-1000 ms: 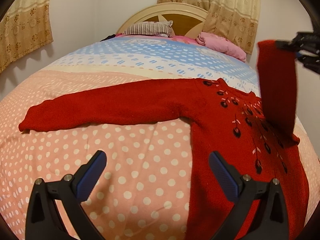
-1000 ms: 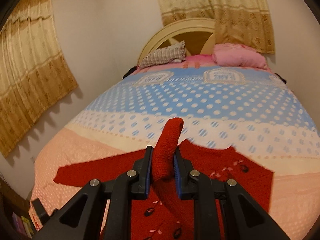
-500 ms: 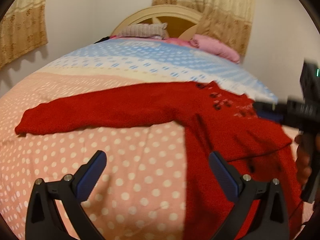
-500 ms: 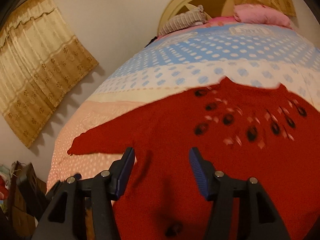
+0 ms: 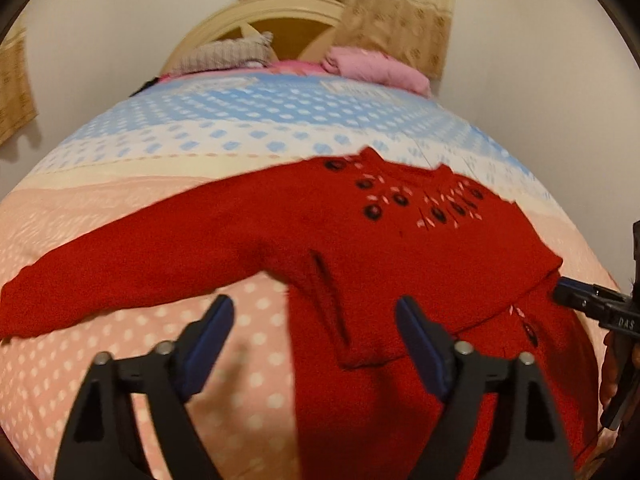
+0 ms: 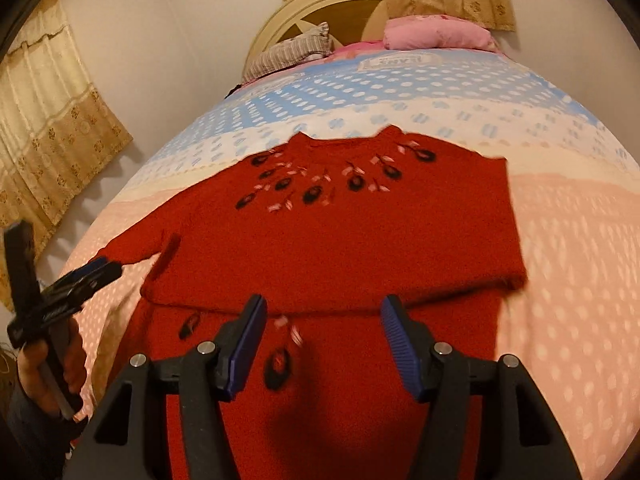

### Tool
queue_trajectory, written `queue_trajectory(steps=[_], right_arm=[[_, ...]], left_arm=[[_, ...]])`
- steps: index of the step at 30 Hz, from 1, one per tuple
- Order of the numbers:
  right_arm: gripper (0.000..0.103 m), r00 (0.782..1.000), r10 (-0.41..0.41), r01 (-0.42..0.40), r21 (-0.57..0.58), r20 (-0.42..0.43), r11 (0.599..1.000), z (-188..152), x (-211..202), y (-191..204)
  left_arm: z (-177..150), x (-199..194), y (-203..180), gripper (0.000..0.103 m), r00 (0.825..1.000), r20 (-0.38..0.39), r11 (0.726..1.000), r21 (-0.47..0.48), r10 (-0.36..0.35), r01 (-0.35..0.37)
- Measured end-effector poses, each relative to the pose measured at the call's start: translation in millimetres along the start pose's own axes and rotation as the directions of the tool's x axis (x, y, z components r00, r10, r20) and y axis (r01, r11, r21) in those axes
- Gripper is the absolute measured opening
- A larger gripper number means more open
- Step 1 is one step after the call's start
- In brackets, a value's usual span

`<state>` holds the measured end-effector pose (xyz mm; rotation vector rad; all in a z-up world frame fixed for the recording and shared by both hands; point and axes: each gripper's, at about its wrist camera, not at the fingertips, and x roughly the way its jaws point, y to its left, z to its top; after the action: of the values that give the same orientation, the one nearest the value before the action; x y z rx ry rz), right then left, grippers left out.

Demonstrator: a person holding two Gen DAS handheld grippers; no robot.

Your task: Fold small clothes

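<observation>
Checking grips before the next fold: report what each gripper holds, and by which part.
Nothing is held. The left gripper and right gripper are both open above the red sweater, which lies on the bed.

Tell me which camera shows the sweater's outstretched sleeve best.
The left wrist view: the sleeve stretches full length across the bed to its cuff. The right wrist view shows only its stub, the rest hidden behind the left gripper.
</observation>
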<state>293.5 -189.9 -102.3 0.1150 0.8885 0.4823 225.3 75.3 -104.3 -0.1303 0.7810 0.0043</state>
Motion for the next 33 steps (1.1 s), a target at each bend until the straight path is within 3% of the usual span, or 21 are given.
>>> queue_trajectory(steps=[6,8,9,10,17,19,20,28,29,31,33], right_arm=[[0.065,0.999,-0.047,0.047,0.002,-0.014,0.999,-23.7,5.3,-18.5],[0.065,0.999,-0.033,0.033,0.013,0.001,0.999,-30.8,6.6,-23.3],[0.065,0.999,-0.031,0.031,0.010,0.014,0.999,-32.6,5.7,-23.4],[0.065,0.999,-0.030,0.030,0.005,0.027,1.000,-34.9,4.9,-23.5],[0.068,0.999,0.006,-0.007,0.024,0.043,1.000,-37.2,3.5,-28.1],[0.068,0.999,0.012,-0.013,0.031,0.049,0.999,-38.3,2.6,-29.4],[0.068,0.998,0.017,-0.019,0.035,0.053,0.999,-39.1,1.8,-30.4],[0.068,0.996,0.058,-0.063,0.076,0.065,0.995,-42.2,-0.4,-38.3],[0.068,0.997,0.054,-0.059,0.074,0.063,0.996,-42.3,-0.1,-37.6],[0.069,0.997,0.043,-0.047,0.064,0.058,0.997,-42.1,1.1,-35.2],[0.071,0.998,0.040,-0.042,0.053,0.053,0.998,-41.5,2.6,-33.5]], left_arm=[[-0.7,38.3,-3.9,0.055,0.995,-0.103,1.000,-0.017,0.000,-0.002],[-2.3,45.3,-2.6,0.037,0.993,-0.115,1.000,-0.029,-0.007,0.004],[-2.2,44.1,-3.5,0.023,0.995,-0.099,0.999,-0.028,-0.019,0.017],[-0.8,41.2,-6.0,0.016,0.997,-0.079,1.000,-0.014,-0.020,0.019],[13.0,19.8,-4.7,0.013,1.000,-0.001,1.000,-0.012,-0.014,0.014],[17.4,16.1,-1.8,0.007,1.000,0.019,1.000,-0.023,0.020,-0.020],[19.5,13.6,0.5,0.007,0.999,0.031,0.999,-0.029,0.039,-0.038],[14.0,21.4,7.5,0.010,1.000,-0.014,0.998,-0.062,-0.027,0.026],[12.9,22.2,7.4,0.015,1.000,-0.017,0.997,-0.071,-0.024,0.023],[11.9,26.0,7.4,0.051,0.999,-0.033,0.996,-0.086,-0.021,0.018],[10.0,26.2,7.2,0.061,1.000,-0.017,0.995,-0.094,-0.018,0.017]])
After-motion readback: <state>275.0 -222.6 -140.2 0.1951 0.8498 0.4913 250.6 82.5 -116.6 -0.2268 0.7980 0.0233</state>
